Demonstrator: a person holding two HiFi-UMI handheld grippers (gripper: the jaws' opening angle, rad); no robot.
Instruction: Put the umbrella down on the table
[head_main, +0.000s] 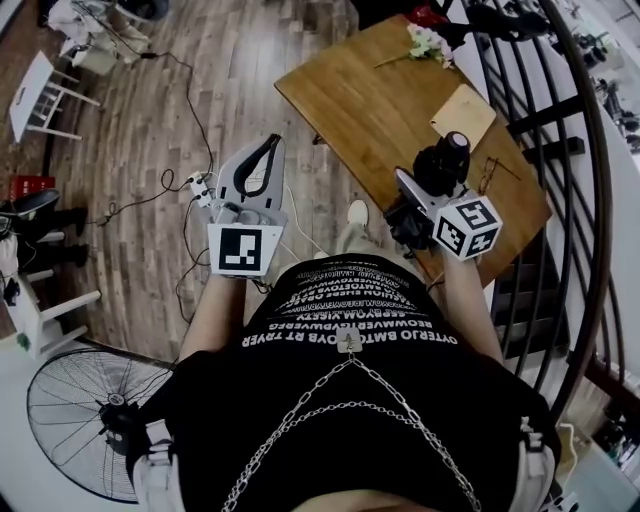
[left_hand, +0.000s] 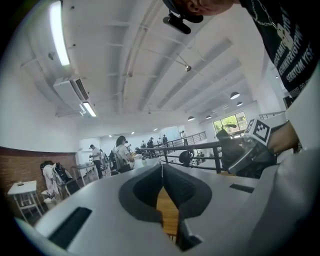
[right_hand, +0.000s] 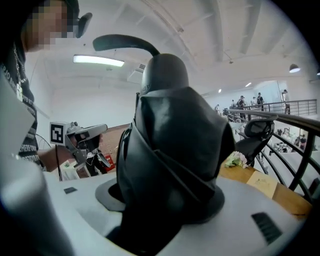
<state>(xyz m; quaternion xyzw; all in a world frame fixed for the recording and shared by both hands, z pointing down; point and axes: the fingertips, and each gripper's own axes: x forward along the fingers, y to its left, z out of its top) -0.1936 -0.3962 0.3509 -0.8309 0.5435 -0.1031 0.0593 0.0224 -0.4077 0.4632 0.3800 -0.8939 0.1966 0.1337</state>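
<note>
Black umbrella (right_hand: 170, 145) clamped in my right gripper (head_main: 428, 185) | above table (head_main: 360, 100), upper right, for lowering | left gripper (left_hand: 161, 170) closed, empty

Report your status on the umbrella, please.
Left gripper shut, empty. Right gripper shut on umbrella, over table, not yet down. Flowers, board on table beyond it.

Can't see the bottom end of the umbrella (right_hand: 170, 145), it's buried between the jaws of the right tool (right_hand: 165, 215). The fan (head_main: 75, 410) is partly behind the person's shoulder (head_main: 200, 410).
</note>
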